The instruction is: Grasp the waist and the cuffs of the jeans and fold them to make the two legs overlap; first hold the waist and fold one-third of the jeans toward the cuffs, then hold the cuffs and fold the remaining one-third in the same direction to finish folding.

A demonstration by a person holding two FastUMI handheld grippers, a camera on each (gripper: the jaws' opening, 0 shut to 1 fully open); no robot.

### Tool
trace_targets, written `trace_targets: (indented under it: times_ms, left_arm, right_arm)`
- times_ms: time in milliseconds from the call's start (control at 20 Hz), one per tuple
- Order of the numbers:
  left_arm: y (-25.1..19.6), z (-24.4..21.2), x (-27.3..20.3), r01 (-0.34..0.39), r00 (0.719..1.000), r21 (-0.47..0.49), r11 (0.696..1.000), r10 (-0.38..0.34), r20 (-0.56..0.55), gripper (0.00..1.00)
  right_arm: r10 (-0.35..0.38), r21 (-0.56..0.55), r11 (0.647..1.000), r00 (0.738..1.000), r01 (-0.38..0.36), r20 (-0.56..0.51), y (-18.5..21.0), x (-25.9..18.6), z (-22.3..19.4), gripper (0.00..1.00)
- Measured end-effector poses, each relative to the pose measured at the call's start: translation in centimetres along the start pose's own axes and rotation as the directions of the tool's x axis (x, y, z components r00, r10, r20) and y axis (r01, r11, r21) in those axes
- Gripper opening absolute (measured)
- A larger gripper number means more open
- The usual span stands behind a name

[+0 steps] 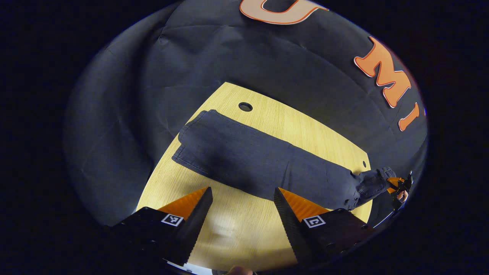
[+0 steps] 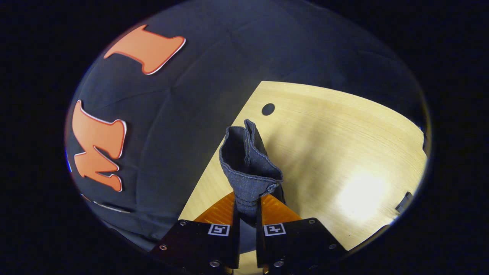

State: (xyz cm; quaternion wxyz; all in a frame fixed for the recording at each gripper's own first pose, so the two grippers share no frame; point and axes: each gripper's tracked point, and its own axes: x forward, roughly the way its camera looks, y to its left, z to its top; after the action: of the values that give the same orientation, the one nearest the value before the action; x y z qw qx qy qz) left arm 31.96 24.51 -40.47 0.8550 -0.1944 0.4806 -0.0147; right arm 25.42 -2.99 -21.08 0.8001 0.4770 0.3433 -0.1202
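Dark blue jeans [image 1: 259,160] lie stretched across the wooden table [image 1: 244,233], the legs one over the other, the cuff end at the far left. My left gripper [image 1: 242,189] hovers open just in front of their near edge, with nothing between its fingers. At the far right the other gripper [image 1: 397,187] lifts the bunched waist end off the table. In the right gripper view my right gripper [image 2: 247,208] is shut on the waist [image 2: 248,164], which stands up crumpled above the fingers, a button showing at its side.
The table [image 2: 344,145] has a round hole [image 1: 245,107] behind the jeans and a smaller one [image 1: 364,164] near the waist end. A hole [image 2: 268,109] sits just beyond the lifted denim. Black cloth wall surrounds the table's far edges.
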Motion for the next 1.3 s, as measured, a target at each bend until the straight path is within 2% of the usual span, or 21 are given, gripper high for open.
trace_targets:
  times_ms: [350, 750, 1050, 1200, 1300]
  left_arm:
    - [-0.3, 0.2, 0.1, 0.019, 1.0, -0.033, 0.999, -0.019, -0.012, 0.98]
    - [-0.4, 0.3, 0.3, 0.025, 0.999, -0.041, 0.999, -0.025, -0.019, 0.98]
    - [-0.5, 0.3, 0.0, 0.03, 0.999, -0.042, 0.999, -0.031, -0.023, 0.98]
    - [-0.5, 0.4, -0.2, 0.028, 0.999, -0.046, 0.999, -0.029, -0.021, 0.95]
    - [-0.4, 0.4, -0.3, 0.029, 0.999, -0.049, 0.998, -0.03, -0.018, 0.98]
  right_arm:
    - [0.075, -0.094, 0.992, 0.994, -0.082, -0.076, 5.2, -0.9, -5.8, 0.18]
    - [0.122, -0.158, 0.975, 0.973, -0.154, -0.197, 8.7, -0.5, -12.4, 0.18]
    - [0.086, -0.21, 0.967, 0.962, -0.143, -0.26, 8.9, 0.9, -16.6, 0.18]
    - [0.057, -0.217, 0.97, 0.966, -0.113, -0.251, 8.9, 1.9, -18.0, 0.18]
    - [0.038, -0.216, 0.972, 0.97, -0.091, -0.238, 9.1, 2.5, -18.9, 0.18]
